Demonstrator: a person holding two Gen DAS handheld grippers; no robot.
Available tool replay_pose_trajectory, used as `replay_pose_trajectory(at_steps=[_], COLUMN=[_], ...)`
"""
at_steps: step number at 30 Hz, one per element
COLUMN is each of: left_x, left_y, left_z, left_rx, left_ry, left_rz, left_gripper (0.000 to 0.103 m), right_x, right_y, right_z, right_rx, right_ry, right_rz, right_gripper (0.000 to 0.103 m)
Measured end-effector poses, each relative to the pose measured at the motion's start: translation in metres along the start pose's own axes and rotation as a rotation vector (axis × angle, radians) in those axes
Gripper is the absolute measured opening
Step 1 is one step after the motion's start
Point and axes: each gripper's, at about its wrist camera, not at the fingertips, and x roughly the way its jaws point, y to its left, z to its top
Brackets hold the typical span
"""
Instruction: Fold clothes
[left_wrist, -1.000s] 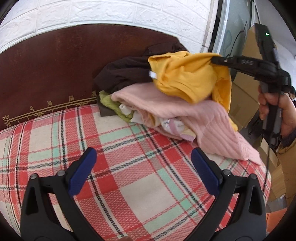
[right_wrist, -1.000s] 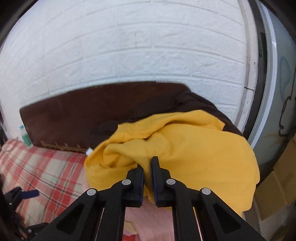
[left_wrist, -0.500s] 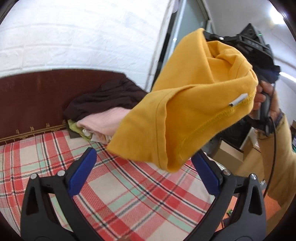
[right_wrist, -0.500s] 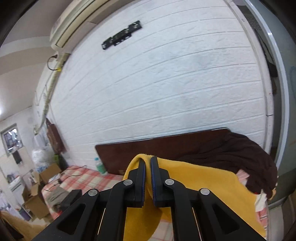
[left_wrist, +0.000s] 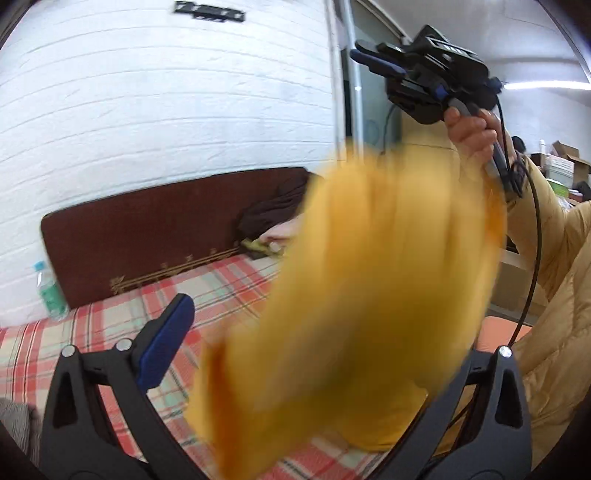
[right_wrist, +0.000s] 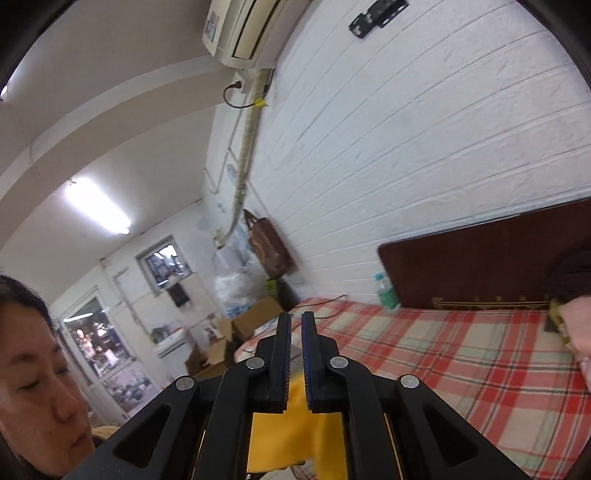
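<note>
A yellow garment (left_wrist: 369, 295) hangs blurred in mid-air in the left wrist view, between the wide-open fingers (left_wrist: 166, 336) of my left gripper (left_wrist: 325, 350) and in front of them, not gripped by it. My right gripper (left_wrist: 373, 55) is raised high at the upper right, held by a hand. In the right wrist view its jaws (right_wrist: 293, 354) are nearly closed with a narrow gap; yellow cloth (right_wrist: 291, 439) shows below them, and whether it is still pinched is unclear. A pile of dark, pink and green clothes (left_wrist: 269, 225) lies by the headboard.
A bed with a red plaid sheet (right_wrist: 461, 362) and a brown headboard (left_wrist: 140, 236) against a white brick wall. A plastic bottle (left_wrist: 50, 291) stands at the bed's left corner. The person's face (right_wrist: 33, 369) and tan jacket (left_wrist: 554, 332) are close by. Boxes and bags stand across the room.
My right gripper has swung up and away from the pile, lifting the yellow garment; the garment now drops blurred in front of my left gripper. Both cameras have tilted upward.
</note>
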Motion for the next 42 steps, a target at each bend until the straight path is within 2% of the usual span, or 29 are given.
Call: replay_pose_trajectory(at_steps=[2,4,5,6,8,11,14,18,20,21,22,23,24,27,32,35,36,37,38,39,40,42], left_x=[0.006,0.025,0.033,0.037,0.043,0.04,0.029,0.008,0.001,-0.001,-0.002,-0.003,-0.002,0.005,0.023,0.035,0.04,0.044,0.049,0.053,0.058,0.065], left_y=[0.011,0.026,0.032,0.036,0.048,0.07,0.085,0.096,0.1,0.103,0.106,0.109,0.11,0.106,0.094,0.092,0.092,0.092,0.092,0.092,0.092,0.094], left_z=[-0.012,-0.03,-0.038,-0.046,-0.061,-0.08,-0.093,-0.112,-0.124,-0.132,-0.138,-0.143,-0.147,-0.155,-0.161,-0.162,-0.161,-0.16,-0.159,-0.157,-0.156,-0.155], left_rx=[-0.014,-0.086,-0.123,-0.15,-0.206,-0.304,-0.362,-0.416,-0.449,-0.469,-0.487,-0.505,-0.52,-0.516,-0.474,-0.474,-0.474,-0.472,-0.466,-0.459,-0.454,-0.452], left_ry=[0.059,0.15,0.177,0.196,0.221,0.242,0.238,0.242,0.25,0.256,0.262,0.268,0.273,0.283,0.327,0.339,0.338,0.338,0.341,0.343,0.345,0.348], left_rz=[0.039,0.031,0.027,0.02,0.009,-0.013,0.014,0.065,0.085,0.092,0.095,0.095,0.088,0.052,0.007,-0.011,-0.014,-0.015,-0.013,-0.01,-0.009,-0.018], left_gripper=[0.089,0.088,0.088,0.088,0.088,0.088,0.089,0.093,0.094,0.094,0.094,0.094,0.094,0.094,0.094,0.094,0.094,0.094,0.094,0.094,0.094,0.094], right_x=[0.025,0.052,0.066,0.08,0.104,0.129,0.146,0.167,0.176,0.18,0.18,0.179,0.175,0.141,0.075,0.059,0.06,0.063,0.067,0.071,0.071,0.074], right_y=[-0.012,-0.027,-0.035,-0.043,-0.049,-0.053,-0.051,-0.049,-0.052,-0.054,-0.056,-0.059,-0.064,-0.079,-0.106,-0.134,-0.143,-0.152,-0.159,-0.164,-0.163,-0.147], right_z=[-0.015,-0.04,-0.052,-0.064,-0.1,-0.163,-0.219,-0.26,-0.271,-0.277,-0.277,-0.275,-0.27,-0.236,-0.173,-0.154,-0.153,-0.154,-0.155,-0.156,-0.155,-0.156], right_rx=[0.007,-0.002,-0.006,-0.011,-0.063,-0.105,-0.119,-0.176,-0.216,-0.236,-0.246,-0.252,-0.246,-0.143,-0.145,-0.152,-0.17,-0.192,-0.195,-0.193,-0.159,-0.109], right_ry=[0.06,0.158,0.207,0.256,0.383,0.549,0.667,0.748,0.774,0.786,0.789,0.791,0.776,0.665,0.508,0.512,0.533,0.558,0.574,0.588,0.565,0.51], right_rz=[-0.03,-0.102,-0.138,-0.173,-0.241,-0.293,-0.32,-0.332,-0.363,-0.38,-0.383,-0.388,-0.414,-0.431,-0.656,-0.79,-0.867,-0.95,-0.996,-1.036,-1.012,-0.858], right_gripper=[0.008,0.011,0.02,0.036,0.048,0.062,0.069,0.08,0.079,0.068,0.051,0.015,0.008,0.008,0.006,0.007,0.022,0.032,0.051,0.054,0.054,0.055])
